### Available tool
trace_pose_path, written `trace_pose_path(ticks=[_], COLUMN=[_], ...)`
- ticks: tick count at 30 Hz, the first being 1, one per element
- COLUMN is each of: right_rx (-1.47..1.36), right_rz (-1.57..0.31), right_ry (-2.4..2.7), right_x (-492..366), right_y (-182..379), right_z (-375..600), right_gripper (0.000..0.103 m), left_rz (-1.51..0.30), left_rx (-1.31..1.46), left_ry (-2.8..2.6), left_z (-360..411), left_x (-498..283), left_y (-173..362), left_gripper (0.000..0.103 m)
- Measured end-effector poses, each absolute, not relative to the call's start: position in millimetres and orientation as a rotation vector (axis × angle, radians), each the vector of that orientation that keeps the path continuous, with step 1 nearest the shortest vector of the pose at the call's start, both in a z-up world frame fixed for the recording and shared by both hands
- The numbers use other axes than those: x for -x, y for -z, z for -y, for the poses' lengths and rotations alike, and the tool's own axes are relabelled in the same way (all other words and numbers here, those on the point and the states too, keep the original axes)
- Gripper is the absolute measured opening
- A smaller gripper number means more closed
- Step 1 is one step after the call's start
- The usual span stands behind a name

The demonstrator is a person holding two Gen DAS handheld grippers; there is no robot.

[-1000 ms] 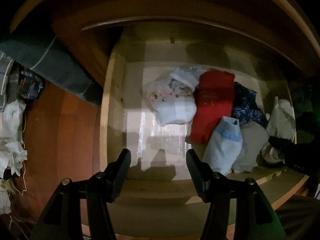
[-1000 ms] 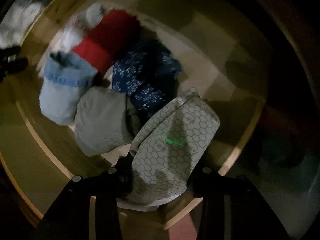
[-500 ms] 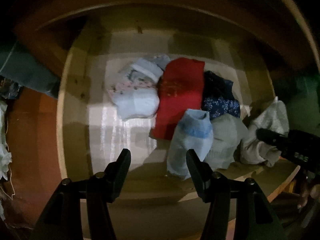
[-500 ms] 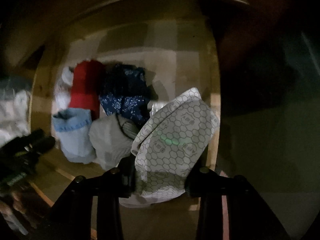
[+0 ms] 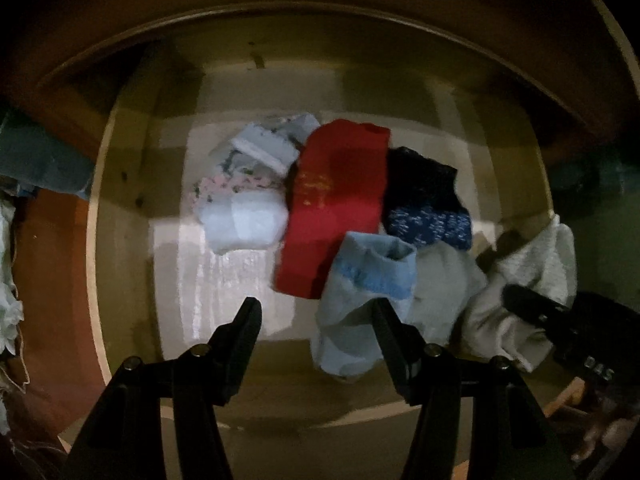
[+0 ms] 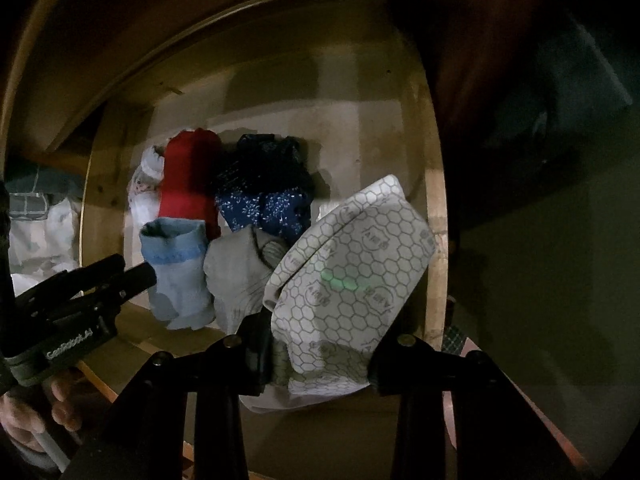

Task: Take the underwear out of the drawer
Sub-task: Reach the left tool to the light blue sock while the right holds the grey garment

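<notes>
The open wooden drawer [image 5: 120,208] holds several folded pieces of underwear: white floral [image 5: 240,208], red [image 5: 336,200], dark blue patterned [image 5: 428,216], light blue [image 5: 360,288] and grey [image 5: 444,292]. My left gripper [image 5: 316,312] points down over the drawer's front, open, with its right finger in front of the light blue piece and nothing gripped. My right gripper [image 6: 318,356] is shut on a white hexagon-print piece [image 6: 352,280], held up near the drawer's right wall [image 6: 436,216]. That piece [image 5: 536,264] and the right gripper's finger [image 5: 532,304] also show in the left wrist view.
The dark cabinet frame [image 5: 320,4] overhangs the drawer's back. Pale clothes [image 6: 36,240] and a dark green cloth [image 5: 36,152] lie outside the drawer's left wall. The left gripper [image 6: 100,280] and a person's hand [image 6: 40,412] show at lower left in the right wrist view.
The left gripper moved right along the drawer's front, from over the bare bottom to the light blue piece. The right gripper rolled and carried the hexagon-print piece toward the drawer's right wall.
</notes>
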State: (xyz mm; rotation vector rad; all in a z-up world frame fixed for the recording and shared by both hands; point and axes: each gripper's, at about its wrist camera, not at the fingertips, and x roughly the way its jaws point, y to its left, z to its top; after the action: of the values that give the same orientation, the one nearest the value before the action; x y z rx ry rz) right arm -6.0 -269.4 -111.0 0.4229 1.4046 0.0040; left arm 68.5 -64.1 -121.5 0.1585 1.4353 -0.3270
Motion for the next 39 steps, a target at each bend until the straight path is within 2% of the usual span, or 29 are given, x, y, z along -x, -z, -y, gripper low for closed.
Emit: trace_pose_path(ticks=[6, 13, 21, 22, 24, 30, 39], right_rx=[-0.46, -0.454, -0.445, -0.447, -0.448, -0.443, -0.43], right_rz=[-1.413, -1.417, -1.424, -1.426, -1.431, -1.433, -1.427], right_ry=[-0.01, -0.009, -0.026, -0.024, -0.023, -0.016, -0.003], right_x=[4.3, 5.1, 3.8, 3.5, 3.0, 2.9, -0.1], right_y=[115.8, 114.4, 114.4, 114.8, 115.2, 115.1, 114.8], right_z=[274.7, 273.1, 270.8, 271.2, 271.2, 269.6, 264.0], right_gripper=[0.033, 0.033, 0.034, 0.034, 0.034, 0.034, 0.034], left_rz=[-1.441, -1.514, -1.518, -1.515, -1.538, -1.524, -1.482], left_rx=[-0.161, -0.105, -0.162, -0.134, -0.088, -0.083, -0.021], left_ry=[0.397, 0.37, 0.332, 0.318, 0.323, 0.352, 0.4], left_z=[71.3, 73.4, 82.3, 77.7, 70.6, 66.8, 35.1], left_x=[-64.4, -69.4, -73.1, -75.0, -77.3, -73.1, -65.9], left_y=[118.5, 130.6, 141.3, 140.4, 143.0, 138.5, 116.7], left_gripper=[0.064, 0.064, 0.064, 0.062, 0.047, 0.033, 0.032])
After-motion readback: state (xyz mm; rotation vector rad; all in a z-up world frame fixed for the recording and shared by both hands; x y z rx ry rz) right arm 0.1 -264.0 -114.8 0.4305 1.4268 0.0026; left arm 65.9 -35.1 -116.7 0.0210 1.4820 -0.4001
